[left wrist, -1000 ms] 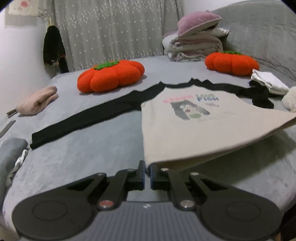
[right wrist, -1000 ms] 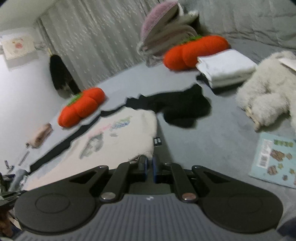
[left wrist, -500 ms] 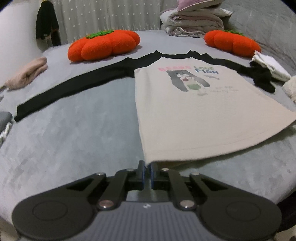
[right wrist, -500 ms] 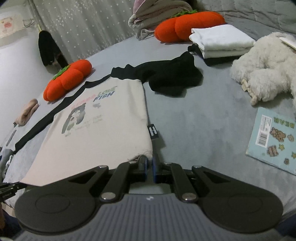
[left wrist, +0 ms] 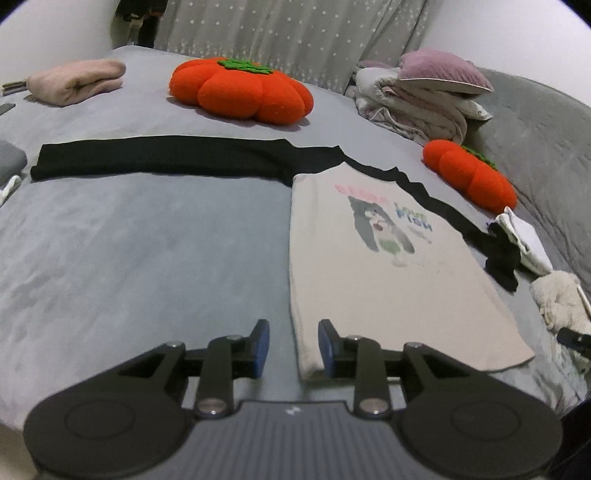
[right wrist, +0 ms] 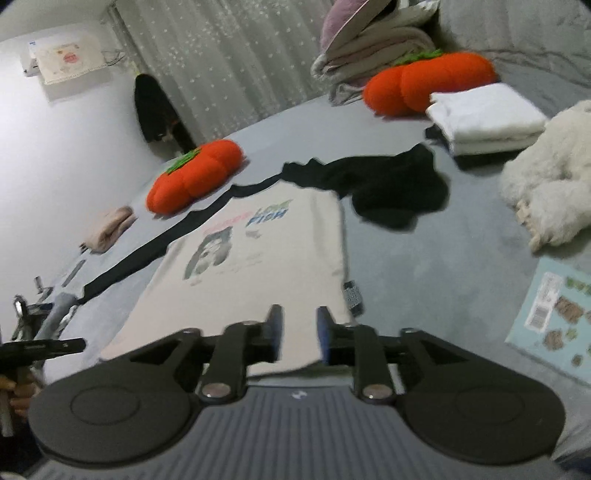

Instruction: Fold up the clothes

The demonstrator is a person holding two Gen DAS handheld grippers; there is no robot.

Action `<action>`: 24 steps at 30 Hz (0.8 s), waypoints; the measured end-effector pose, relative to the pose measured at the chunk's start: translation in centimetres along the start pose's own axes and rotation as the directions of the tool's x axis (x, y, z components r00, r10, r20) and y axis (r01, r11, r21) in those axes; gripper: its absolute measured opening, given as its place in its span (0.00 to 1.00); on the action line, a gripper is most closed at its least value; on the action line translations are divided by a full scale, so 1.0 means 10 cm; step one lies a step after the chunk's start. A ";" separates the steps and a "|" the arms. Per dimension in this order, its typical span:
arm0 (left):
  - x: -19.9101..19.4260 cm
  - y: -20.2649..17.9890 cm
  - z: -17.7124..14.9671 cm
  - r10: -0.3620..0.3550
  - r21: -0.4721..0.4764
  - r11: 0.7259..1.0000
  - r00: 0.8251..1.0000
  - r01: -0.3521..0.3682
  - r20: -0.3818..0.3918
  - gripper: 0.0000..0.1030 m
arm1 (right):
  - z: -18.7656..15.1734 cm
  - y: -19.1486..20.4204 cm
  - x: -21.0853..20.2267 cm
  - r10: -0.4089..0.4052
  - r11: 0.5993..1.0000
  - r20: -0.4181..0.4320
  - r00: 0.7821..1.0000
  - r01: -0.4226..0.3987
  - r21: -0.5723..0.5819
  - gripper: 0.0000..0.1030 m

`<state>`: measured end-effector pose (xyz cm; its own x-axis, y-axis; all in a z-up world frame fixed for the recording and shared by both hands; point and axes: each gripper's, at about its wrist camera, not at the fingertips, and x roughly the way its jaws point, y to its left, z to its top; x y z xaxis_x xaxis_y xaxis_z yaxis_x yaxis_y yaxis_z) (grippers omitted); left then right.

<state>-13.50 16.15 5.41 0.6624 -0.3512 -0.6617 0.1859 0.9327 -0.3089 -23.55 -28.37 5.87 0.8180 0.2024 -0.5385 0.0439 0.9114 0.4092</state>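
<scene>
Grey plush bedding [left wrist: 147, 240] fills both views, backed by a pale star-dotted curtain [left wrist: 295, 33]. On it lies the cream raglan T-shirt with black long sleeves [left wrist: 373, 266], front side up and spread flat, its hem toward the cameras. Its left-hand black sleeve [left wrist: 155, 157] stretches out straight across the bed, while the other sleeve [right wrist: 391, 192] is bunched in a dark heap near the shirt's shoulder. On the chest is a grey cartoon animal under pink lettering too blurred to read, with blue-green words that read "LOVE FISH". A small dark tag [right wrist: 352, 295] sticks out from the side seam; its print cannot be read.

The left gripper [left wrist: 291, 345] has its jaws parted, the shirt's near hem corner lying between the blue-padded fingertips, not clamped. The right gripper [right wrist: 298, 326] is likewise spread apart above the opposite end of the hem, grasping nothing.

Around the shirt sit 2 orange pumpkin-shaped cushions [left wrist: 240, 90], a folded white garment [right wrist: 484, 116], a pink rolled cloth [left wrist: 77, 79], a stack of folded blankets [left wrist: 424, 99], a white fluffy plush toy [right wrist: 550, 184] and a light-blue picture booklet [right wrist: 554, 317] with a barcode.
</scene>
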 end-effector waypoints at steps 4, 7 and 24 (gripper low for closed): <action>0.12 -0.08 0.09 -0.014 0.003 1.000 1.000 0.014 -0.011 0.34 | 0.05 -0.05 0.16 -0.027 0.999 -0.037 0.999 0.028 0.031 0.28; 0.28 -0.12 0.14 0.001 -0.003 1.000 0.999 -0.001 -0.037 0.34 | 0.05 -0.10 0.33 -0.038 0.998 -0.091 0.995 0.041 0.038 0.28; 0.48 -0.07 -0.07 -0.028 -0.056 0.998 0.994 0.022 -0.108 0.11 | -0.08 -0.30 0.52 -0.024 0.980 -0.186 0.982 0.059 0.187 0.27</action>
<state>-10.99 13.78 1.99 0.5744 -0.3837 -0.7231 0.1594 0.9189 -0.3610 -19.86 -29.76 1.23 0.6954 0.2441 -0.6759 0.1990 0.8384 0.5075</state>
